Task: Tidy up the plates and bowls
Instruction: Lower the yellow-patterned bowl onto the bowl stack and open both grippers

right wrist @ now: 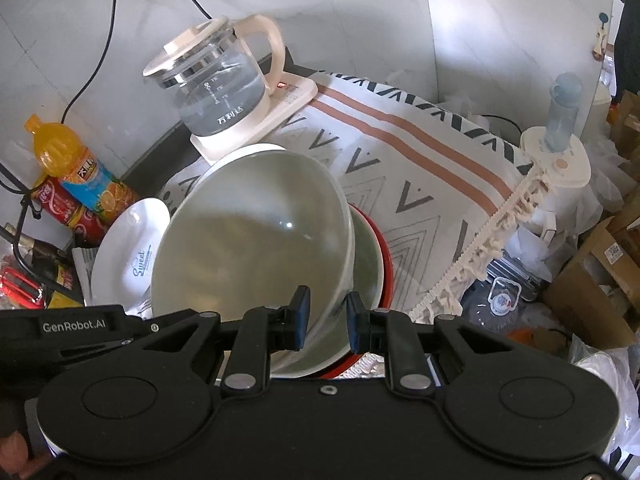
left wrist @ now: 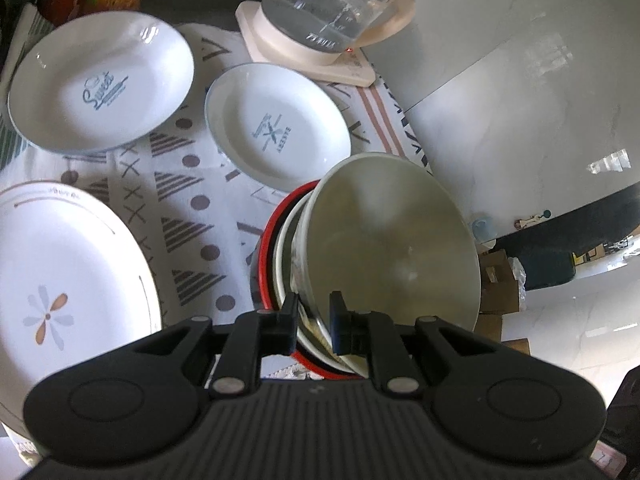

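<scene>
the left gripper (left wrist: 314, 322) has its two blue-padded jaws closed down on the rim of the pale, glossy white ceramic bowl (left wrist: 392, 248), one pad outside the wall and one inside, with only the rim's thickness between them. the right gripper (right wrist: 327, 322) straddles the same bowl's (right wrist: 256, 236) rim on its near edge, one pad inside and one outside; whether those pads press the rim or stand just off it cannot be told. the bowl is tilted and sits nested in another white bowl (right wrist: 366, 256), which sits in a red-rimmed bowl (left wrist: 266, 256) on the patterned cloth (left wrist: 188, 200).

beyond the stack lie a small white plate with a crossed-utensil print (left wrist: 276, 128) and a white plate printed "sweet" (left wrist: 100, 84); beside it, a large flower-printed plate (left wrist: 68, 280) is cut off by the frame edge. a glass kettle on a cream base (right wrist: 216, 92) stands behind the stack. the lower bowls are largely hidden by the top one.
</scene>
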`<action>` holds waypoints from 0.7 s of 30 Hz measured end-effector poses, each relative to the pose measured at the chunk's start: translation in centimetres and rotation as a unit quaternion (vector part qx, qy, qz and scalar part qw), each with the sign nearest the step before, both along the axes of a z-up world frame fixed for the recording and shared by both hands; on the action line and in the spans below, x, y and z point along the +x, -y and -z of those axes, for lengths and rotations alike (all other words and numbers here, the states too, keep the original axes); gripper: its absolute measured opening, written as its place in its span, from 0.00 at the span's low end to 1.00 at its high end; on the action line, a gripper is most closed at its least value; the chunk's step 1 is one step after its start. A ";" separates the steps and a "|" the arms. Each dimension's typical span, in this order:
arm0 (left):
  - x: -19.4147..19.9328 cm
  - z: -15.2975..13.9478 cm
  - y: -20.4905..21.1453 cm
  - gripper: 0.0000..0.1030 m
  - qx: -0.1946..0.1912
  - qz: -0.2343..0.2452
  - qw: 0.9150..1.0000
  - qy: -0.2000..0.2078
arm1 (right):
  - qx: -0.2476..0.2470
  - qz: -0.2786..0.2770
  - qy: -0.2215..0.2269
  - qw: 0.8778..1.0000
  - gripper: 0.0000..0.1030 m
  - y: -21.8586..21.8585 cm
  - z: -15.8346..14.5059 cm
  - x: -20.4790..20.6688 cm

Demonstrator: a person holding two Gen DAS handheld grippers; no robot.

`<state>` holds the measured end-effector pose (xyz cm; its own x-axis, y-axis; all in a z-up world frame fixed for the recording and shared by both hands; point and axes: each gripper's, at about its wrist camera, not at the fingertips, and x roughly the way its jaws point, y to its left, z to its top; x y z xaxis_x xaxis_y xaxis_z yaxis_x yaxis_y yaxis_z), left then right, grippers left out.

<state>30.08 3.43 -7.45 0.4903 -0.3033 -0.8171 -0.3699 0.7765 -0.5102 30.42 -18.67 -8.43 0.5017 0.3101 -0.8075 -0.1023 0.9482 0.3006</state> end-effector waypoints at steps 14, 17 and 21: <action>0.5 0.8 -0.4 0.12 -0.006 -0.005 1.000 -0.005 | -0.022 0.007 -0.008 1.000 0.17 0.2 1.8 1.3; 0.6 0.5 -0.5 0.12 -0.002 -0.005 1.000 -0.003 | -0.034 -0.005 -0.008 0.999 0.17 -0.1 1.7 1.6; 0.7 0.1 -0.7 0.12 0.003 -0.003 1.000 0.007 | -0.031 -0.021 -0.012 0.999 0.24 -0.1 1.4 1.8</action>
<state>30.78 4.08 -7.57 0.5038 -0.2950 -0.8119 -0.3676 0.7774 -0.5105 32.24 -18.58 -9.85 0.4701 0.2796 -0.8372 -0.1369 0.9601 0.2438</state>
